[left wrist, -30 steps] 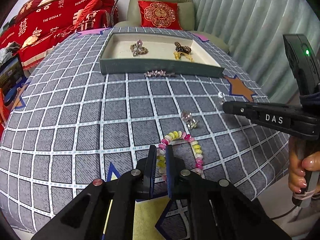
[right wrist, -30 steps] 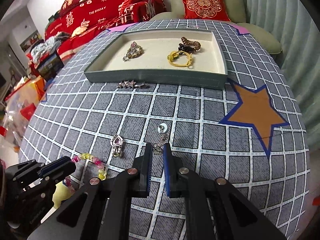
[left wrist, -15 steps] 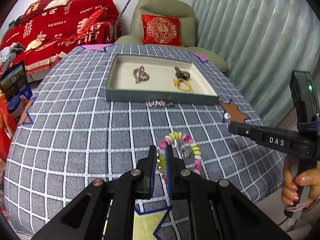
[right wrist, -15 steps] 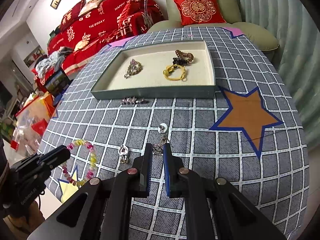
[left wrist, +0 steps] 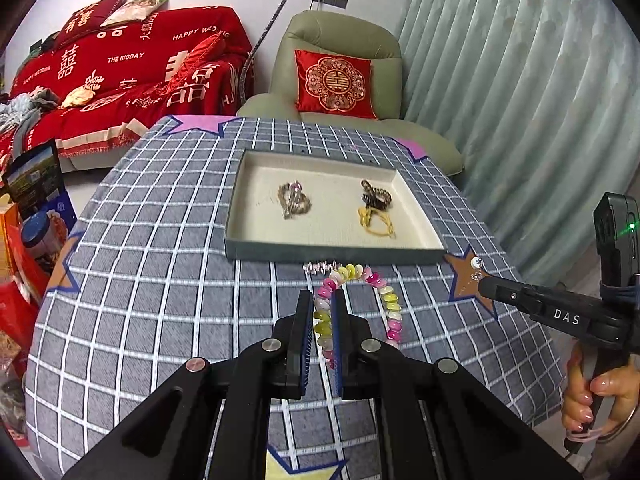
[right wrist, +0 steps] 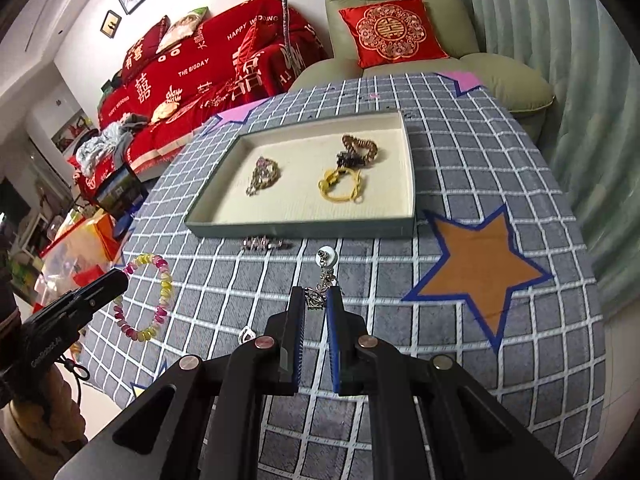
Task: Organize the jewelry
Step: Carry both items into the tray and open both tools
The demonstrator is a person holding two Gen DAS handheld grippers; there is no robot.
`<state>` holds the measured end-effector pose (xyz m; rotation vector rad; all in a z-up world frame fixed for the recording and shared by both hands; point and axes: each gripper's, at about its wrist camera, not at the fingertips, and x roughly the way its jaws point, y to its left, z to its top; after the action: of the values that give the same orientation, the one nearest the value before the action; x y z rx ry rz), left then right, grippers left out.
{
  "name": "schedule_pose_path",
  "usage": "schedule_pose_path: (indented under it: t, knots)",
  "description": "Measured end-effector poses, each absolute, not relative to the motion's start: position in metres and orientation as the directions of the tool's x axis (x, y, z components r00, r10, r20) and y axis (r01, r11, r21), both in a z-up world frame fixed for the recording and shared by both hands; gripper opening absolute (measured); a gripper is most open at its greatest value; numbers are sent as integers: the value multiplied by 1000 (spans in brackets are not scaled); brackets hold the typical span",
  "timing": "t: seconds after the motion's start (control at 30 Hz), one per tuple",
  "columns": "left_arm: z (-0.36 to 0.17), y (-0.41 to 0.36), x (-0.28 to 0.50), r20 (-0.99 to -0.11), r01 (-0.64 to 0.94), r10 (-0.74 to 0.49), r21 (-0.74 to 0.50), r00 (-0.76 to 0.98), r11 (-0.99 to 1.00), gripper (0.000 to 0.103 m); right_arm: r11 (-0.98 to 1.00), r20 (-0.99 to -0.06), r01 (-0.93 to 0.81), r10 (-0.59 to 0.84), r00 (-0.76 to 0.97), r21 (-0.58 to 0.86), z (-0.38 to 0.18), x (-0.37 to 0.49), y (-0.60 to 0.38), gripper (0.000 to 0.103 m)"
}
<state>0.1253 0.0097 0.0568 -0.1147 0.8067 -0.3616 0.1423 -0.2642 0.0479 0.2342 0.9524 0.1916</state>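
Note:
My left gripper (left wrist: 322, 300) is shut on a pink and yellow bead bracelet (left wrist: 390, 300) and holds it in the air above the table; it also shows in the right wrist view (right wrist: 162, 284). My right gripper (right wrist: 316, 300) is shut on a silver earring (right wrist: 325, 268) with a white disc, lifted off the cloth; its tip shows in the left wrist view (left wrist: 486, 280). The grey tray (left wrist: 332, 250) with a cream lining stands at the far middle of the table and holds a silver chain (left wrist: 294, 200), a dark coil (left wrist: 376, 194) and a yellow band (left wrist: 376, 222).
A silver hair clip (right wrist: 262, 244) lies on the checked cloth just in front of the tray (right wrist: 304, 229). A small silver heart charm (right wrist: 246, 334) lies left of my right gripper. A green armchair (left wrist: 340, 64) and a red sofa (left wrist: 120, 80) stand behind the table.
Both grippers have risen and drawn back from the table. The bracelet and the earring have come up off the cloth with them. The heart charm stays on the cloth.

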Motion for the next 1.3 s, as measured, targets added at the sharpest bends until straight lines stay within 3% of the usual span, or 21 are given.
schedule_pose_path:
  t: [0.67, 0.97, 1.3]
  knots:
    - [94, -4, 209, -642, 274, -322, -177, 696, 945, 18, 960, -728, -92, 261, 634, 264, 98, 214, -280, 11]
    - [69, -17, 258, -670, 253, -291, -157, 683, 955, 18, 957, -725, -99, 273, 632, 273, 96, 257, -280, 11]
    - [27, -37, 295, -721, 246, -263, -132, 641, 960, 18, 956, -772, -70, 273, 573, 286, 49, 301, -276, 11]
